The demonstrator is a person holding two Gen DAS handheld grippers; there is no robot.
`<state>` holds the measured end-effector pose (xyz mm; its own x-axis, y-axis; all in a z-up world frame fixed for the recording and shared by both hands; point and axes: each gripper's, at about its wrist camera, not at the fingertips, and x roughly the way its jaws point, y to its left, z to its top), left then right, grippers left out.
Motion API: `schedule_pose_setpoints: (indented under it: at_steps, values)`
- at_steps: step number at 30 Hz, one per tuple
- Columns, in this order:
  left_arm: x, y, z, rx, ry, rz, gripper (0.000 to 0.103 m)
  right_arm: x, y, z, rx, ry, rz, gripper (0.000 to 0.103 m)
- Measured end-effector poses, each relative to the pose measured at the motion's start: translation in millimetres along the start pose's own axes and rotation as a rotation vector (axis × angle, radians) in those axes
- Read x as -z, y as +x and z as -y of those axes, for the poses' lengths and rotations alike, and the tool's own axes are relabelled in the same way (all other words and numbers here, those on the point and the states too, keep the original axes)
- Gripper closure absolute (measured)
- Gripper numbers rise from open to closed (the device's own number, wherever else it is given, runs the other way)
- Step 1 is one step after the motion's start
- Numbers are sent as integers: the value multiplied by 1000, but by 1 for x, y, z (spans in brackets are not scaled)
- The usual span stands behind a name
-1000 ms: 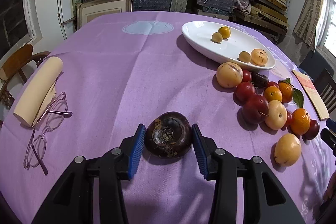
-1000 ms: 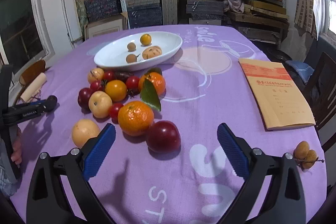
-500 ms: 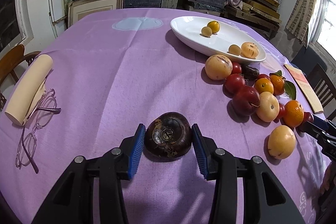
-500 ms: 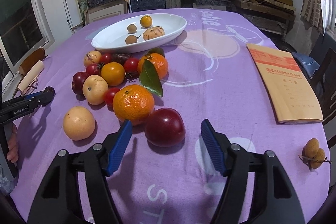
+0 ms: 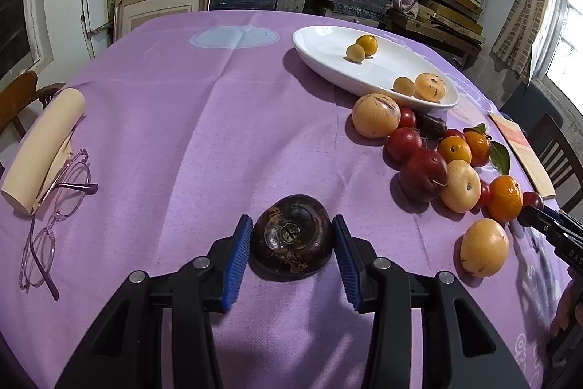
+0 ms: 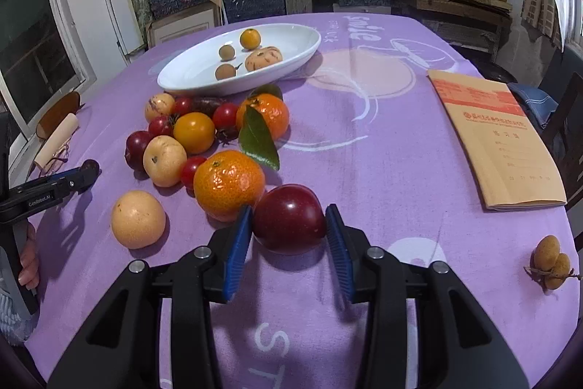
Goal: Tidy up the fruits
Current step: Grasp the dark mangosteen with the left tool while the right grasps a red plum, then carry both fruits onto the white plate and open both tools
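Note:
My left gripper [image 5: 292, 223] is shut on a dark brown round fruit [image 5: 291, 237] that rests on the purple cloth. The jaws of my right gripper [image 6: 289, 212] are closing, and both blue pads touch the sides of a red plum [image 6: 289, 221] on the cloth. An orange tangerine [image 6: 227, 183] lies against the plum's left. Behind it is a heap of plums, tangerines and yellow fruits [image 6: 193, 133]. A white oval dish [image 6: 189, 75] beyond holds several small fruits. The left view shows the same dish [image 5: 328, 61] and heap [image 5: 437, 163] at right.
Glasses [image 5: 54, 206] and a beige roll [image 5: 43, 141] lie at the table's left edge. A tan booklet [image 6: 499, 141] and a small longan cluster [image 6: 550, 261] lie at the right. A pale yellow fruit [image 6: 137, 219] sits alone. Chairs and stacked shelves surround the table.
My right gripper's jaws went from wide apart to closed against the red plum, and it edged toward the fruit. The left gripper kept its hold on the dark fruit.

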<state>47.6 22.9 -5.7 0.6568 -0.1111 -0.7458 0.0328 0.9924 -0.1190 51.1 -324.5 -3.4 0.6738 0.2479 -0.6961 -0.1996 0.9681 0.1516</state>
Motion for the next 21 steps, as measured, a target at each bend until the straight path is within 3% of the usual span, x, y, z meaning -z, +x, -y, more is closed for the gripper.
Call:
schedule_pose_setpoints:
  at_steps: [5, 11, 16, 21]
  values:
    - [-13, -3, 4, -4, 13, 24, 58, -16, -8, 2, -20, 15, 29, 62]
    - [-75, 2, 35, 3, 88, 87, 58, -83, -5, -18, -50, -45, 81, 62]
    - [-125, 36, 58, 21, 97, 75, 58, -133, 38, -43, -101, -83, 31, 62]
    - [-149, 77, 68, 13, 82, 34, 58, -154, 88, -64, -97, -132, -45, 62]
